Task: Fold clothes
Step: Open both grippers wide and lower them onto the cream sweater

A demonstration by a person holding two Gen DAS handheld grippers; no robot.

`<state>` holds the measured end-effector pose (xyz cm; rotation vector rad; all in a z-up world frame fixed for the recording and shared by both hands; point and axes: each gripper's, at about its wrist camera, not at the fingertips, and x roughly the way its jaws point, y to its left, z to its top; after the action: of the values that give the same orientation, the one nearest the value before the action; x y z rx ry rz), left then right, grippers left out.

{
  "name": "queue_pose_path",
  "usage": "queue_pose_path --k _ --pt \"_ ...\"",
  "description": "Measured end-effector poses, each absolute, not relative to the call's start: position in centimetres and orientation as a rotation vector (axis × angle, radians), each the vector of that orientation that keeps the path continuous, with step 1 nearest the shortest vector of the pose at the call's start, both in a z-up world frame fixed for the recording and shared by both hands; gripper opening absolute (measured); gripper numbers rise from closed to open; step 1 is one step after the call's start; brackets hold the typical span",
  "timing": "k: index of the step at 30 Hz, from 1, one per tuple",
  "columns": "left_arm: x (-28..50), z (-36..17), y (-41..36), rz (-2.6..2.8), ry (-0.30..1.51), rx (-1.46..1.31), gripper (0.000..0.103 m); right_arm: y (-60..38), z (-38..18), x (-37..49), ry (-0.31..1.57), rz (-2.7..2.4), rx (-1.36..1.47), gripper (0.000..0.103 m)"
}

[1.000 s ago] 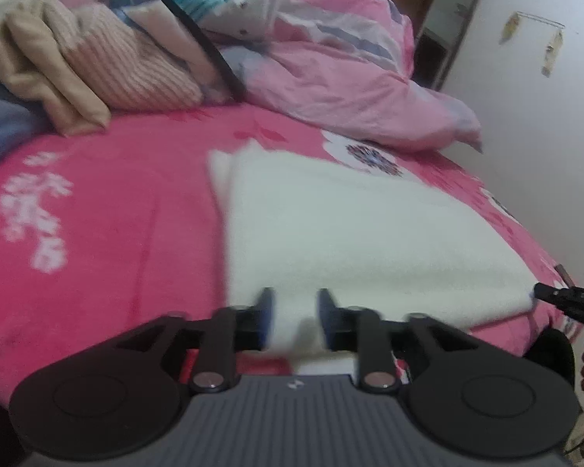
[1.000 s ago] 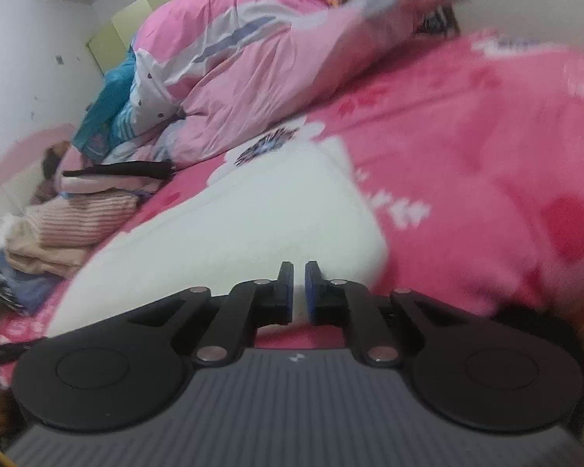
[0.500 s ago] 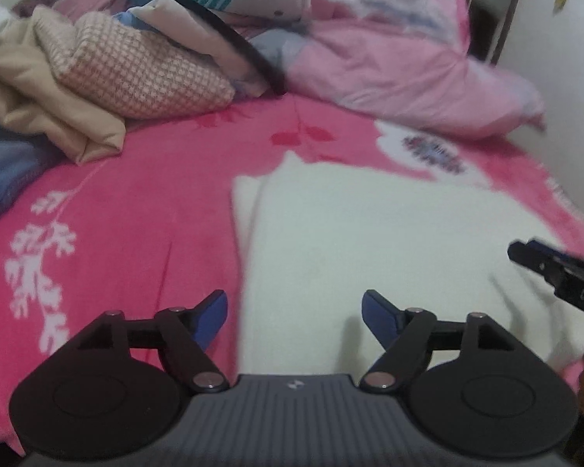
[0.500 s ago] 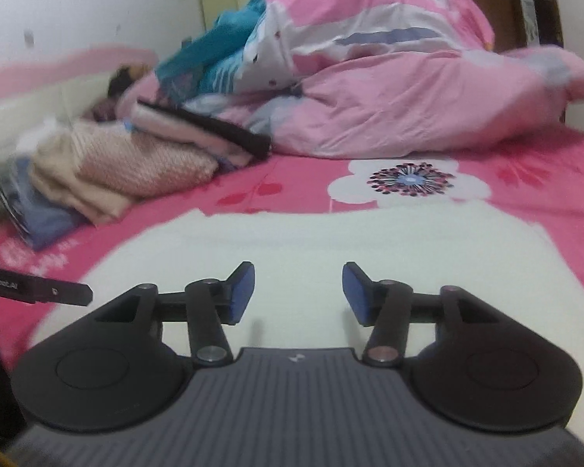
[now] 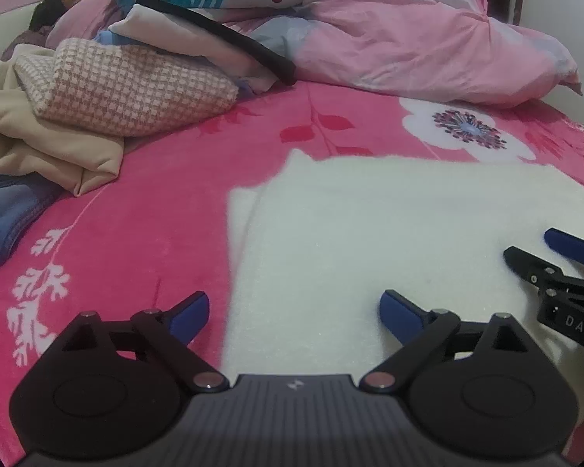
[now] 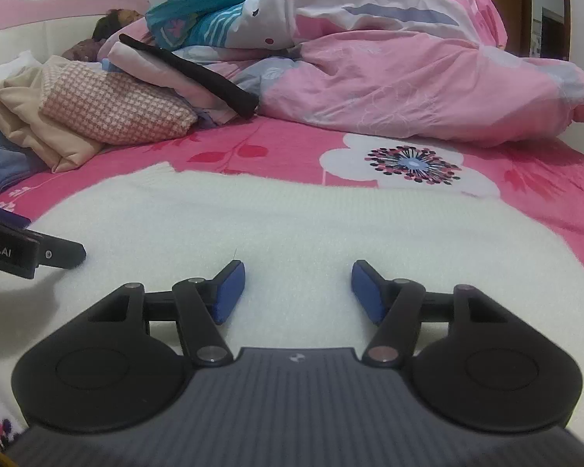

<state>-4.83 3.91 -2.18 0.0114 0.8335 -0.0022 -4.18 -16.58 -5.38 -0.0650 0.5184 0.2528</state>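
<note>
A pink floral bed (image 5: 167,202) fills the room, a rumpled pink duvet (image 6: 408,89) and a heap of unfolded clothes (image 5: 109,89) behind. The white knit garment (image 5: 370,233) lies flat, likely just laid over in a fold. The left hand-held gripper (image 5: 294,313) and right hand-held gripper (image 6: 298,292) hover over it, jaws opening, gripping nothing.

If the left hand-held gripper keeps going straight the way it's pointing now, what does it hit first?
Most likely the white garment: the left hand-held gripper, its jaws opening with nothing between them, points down over the garment's left edge on the pink bedspread. Depth is unclear.
</note>
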Motion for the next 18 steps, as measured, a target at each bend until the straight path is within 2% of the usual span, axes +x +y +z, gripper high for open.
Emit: queue_pose_path --k 18 --pt "-4.2 -2.3 2.7 0.021 0.837 0.092 0.103 -17.0 -5.8 -4.5 0.489 0.266 -0.065 0.062"
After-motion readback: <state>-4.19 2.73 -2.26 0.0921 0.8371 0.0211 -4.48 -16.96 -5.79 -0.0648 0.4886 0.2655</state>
